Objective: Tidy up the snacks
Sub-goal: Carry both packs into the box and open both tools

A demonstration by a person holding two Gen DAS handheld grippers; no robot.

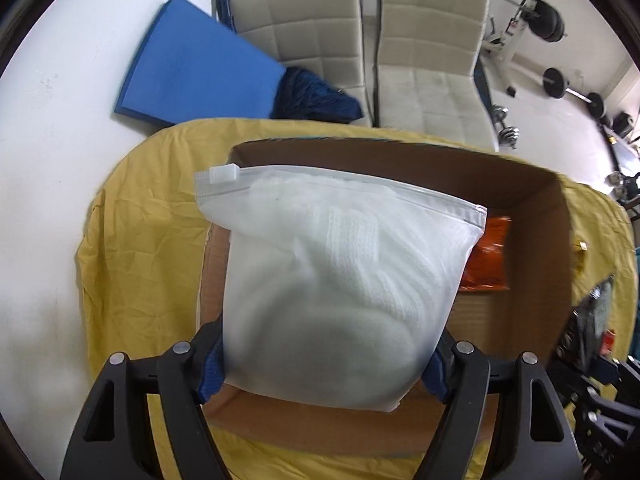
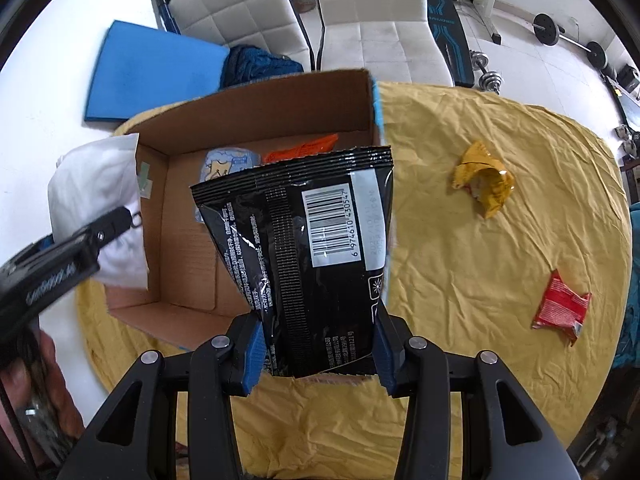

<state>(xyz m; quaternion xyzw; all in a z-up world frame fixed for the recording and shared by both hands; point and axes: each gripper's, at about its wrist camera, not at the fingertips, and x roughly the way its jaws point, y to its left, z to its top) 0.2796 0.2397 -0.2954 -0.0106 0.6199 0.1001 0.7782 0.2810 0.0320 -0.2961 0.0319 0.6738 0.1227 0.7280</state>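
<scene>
My left gripper (image 1: 326,364) is shut on a frosted white zip bag (image 1: 336,280) with white contents, held above an open cardboard box (image 1: 520,184). An orange snack pack (image 1: 486,256) lies inside the box. In the right wrist view, my right gripper (image 2: 318,354) is shut on a black snack bag (image 2: 304,252) with a barcode, hanging over the box's (image 2: 256,120) near right side. A pale blue pack (image 2: 224,164) and the orange pack (image 2: 304,148) lie in the box. The white zip bag (image 2: 96,200) hangs at the box's left side.
A yellow cloth (image 2: 500,264) covers the round table. On it lie a crumpled yellow wrapper (image 2: 484,180) and a red packet (image 2: 562,306). Two beige chairs (image 1: 432,52), a blue mat (image 1: 196,64) and gym weights (image 2: 560,32) stand beyond the table. A hand (image 2: 24,380) holds the left tool.
</scene>
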